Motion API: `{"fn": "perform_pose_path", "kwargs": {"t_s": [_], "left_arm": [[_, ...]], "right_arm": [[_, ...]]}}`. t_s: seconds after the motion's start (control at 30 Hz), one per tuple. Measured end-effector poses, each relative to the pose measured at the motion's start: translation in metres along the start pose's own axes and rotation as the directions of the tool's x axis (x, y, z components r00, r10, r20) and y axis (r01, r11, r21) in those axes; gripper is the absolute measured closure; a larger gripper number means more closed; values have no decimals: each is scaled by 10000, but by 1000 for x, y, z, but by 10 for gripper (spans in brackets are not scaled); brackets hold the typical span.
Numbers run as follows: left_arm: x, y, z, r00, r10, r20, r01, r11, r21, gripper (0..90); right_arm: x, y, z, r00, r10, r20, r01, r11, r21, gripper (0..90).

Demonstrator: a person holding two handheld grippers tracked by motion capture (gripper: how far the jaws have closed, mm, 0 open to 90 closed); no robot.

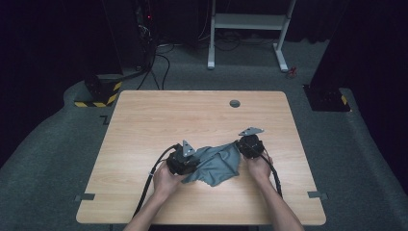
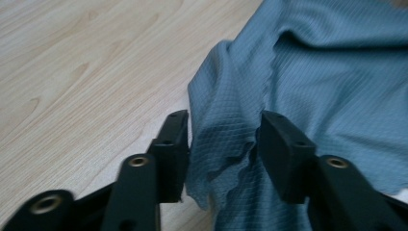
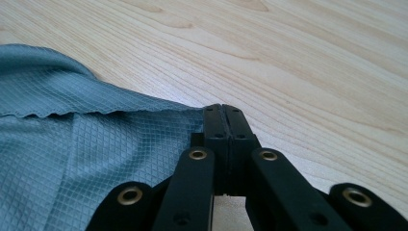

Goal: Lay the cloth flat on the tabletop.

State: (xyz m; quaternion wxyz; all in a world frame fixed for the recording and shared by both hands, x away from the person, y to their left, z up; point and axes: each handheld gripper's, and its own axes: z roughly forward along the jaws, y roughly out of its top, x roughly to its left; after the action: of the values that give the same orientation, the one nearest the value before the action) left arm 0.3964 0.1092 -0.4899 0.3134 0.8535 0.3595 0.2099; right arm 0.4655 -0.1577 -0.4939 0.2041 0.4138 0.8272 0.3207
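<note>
My left gripper (image 2: 223,139) fingers stand apart, a scalloped fold of grey-blue cloth (image 2: 312,82) loose between them, pads not pressing. My right gripper (image 3: 223,120) fingers are pinched together on the cloth's corner. Cloth lies crumpled on the wooden table (image 1: 192,115), near its front edge, between both hands.
</note>
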Motion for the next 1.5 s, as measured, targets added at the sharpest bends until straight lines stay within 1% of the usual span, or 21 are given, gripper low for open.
{"fn": "perform_pose_path", "kwargs": {"t_s": [0.07, 0.13, 0.2, 0.27, 0.33, 0.43, 0.5, 0.6, 0.63, 0.67, 0.73, 0.87, 0.97, 1.03, 1.07, 1.13, 1.27, 1.3, 1.33, 1.37, 1.5], "left_arm": [[7, 0, 4, 9996, -248, 145, 246, 9996, 123, 774], [18, 2, 5, 9973, -688, 252, 686, 9976, 90, 888], [24, 4, 5, 9950, -954, 281, 955, 9954, 10, 893], [32, 7, 4, 9913, -1279, 306, 1284, 9916, -160, 893], [42, 9, 4, 9808, -1913, 377, 1930, 9800, -476, 891], [54, 12, 11, 9751, -2211, 194, 2214, 9750, -208, 889], [59, 13, 17, 9687, -2482, -37, 2481, 9686, -143, 869], [64, 13, 24, 9572, -2891, -127, 2890, 9573, -104, 773], [62, 12, 24, 9560, -2934, -79, 2933, 9559, -135, 693], [60, 11, 23, 9580, -2867, -37, 2866, 9578, -216, 648], [55, 10, 19, 9681, -2503, -115, 2498, 9677, -349, 599], [50, 7, 12, 9747, -2236, -51, 2230, 9730, -589, 545], [43, 4, 8, 9831, -1829, 40, 1827, 9808, -687, 544], [41, 4, 11, 9851, -1714, 165, 1721, 9835, -566, 557], [42, 5, 13, 9852, -1708, 131, 1712, 9842, -457, 584], [47, 7, 20, 9862, -1643, -223, 1641, 9864, -107, 659], [58, 12, 33, 9829, -1782, -473, 1799, 9831, 336, 854], [62, 14, 36, 9794, -1956, -495, 1973, 9799, 301, 892], [65, 14, 37, 9755, -2146, -492, 2157, 9763, 173, 895], [69, 15, 39, 9680, -2482, -369, 2488, 9685, 133, 896], [75, 17, 44, 9573, -2838, -541, 2851, 9584, 167, 879]], "right_arm": [[0, 2, -2, 10000, -86, 32, 86, 10000, -49, 900], [-1, 5, -5, 9999, -126, 38, 127, 9999, -90, 900], [-1, 7, -5, 9999, -146, 66, 147, 9997, -209, 900], [-2, 9, -4, 9998, -155, 87, 156, 9998, -96, 900], [-3, 10, -2, 9999, -134, 109, 135, 9999, -68, 900], [-5, 15, 1, 10000, 21, 82, -21, 10000, -70, 900], [-6, 18, 5, 9998, 127, 122, -126, 9999, -92, 900], [-8, 19, 13, 9993, 258, 256, -262, 9995, 165, 900], [-9, 19, 16, 9990, 337, 307, -343, 9993, 175, 900], [-10, 19, 17, 9986, 407, 337, -414, 9990, 188, 899], [-10, 19, 17, 9982, 421, 416, -428, 9990, 141, 898], [-10, 17, 13, 9989, 321, 336, -322, 9995, 30, 897], [-8, 14, 8, 9995, 273, 134, -273, 9996, -10, 899], [-8, 12, 6, 9998, 163, 119, -162, 9999, -39, 899], [-8, 12, 5, 9998, 146, 120, -146, 9999, -49, 899], [-10, 11, 3, 9995, 276, 141, -274, 9996, -110, 899], [-12, 14, 3, 9993, 238, 284, -235, 9996, -128, 899], [-13, 15, 4, 9990, 305, 338, -300, 9994, -162, 899], [-14, 15, 5, 9987, 370, 363, -364, 9992, -179, 899], [-15, 15, 7, 9985, 363, 401, -358, 9993, -130, 898], [-18, 18, 18, 9970, 460, 621, -473, 9987, 192, 899]]}}
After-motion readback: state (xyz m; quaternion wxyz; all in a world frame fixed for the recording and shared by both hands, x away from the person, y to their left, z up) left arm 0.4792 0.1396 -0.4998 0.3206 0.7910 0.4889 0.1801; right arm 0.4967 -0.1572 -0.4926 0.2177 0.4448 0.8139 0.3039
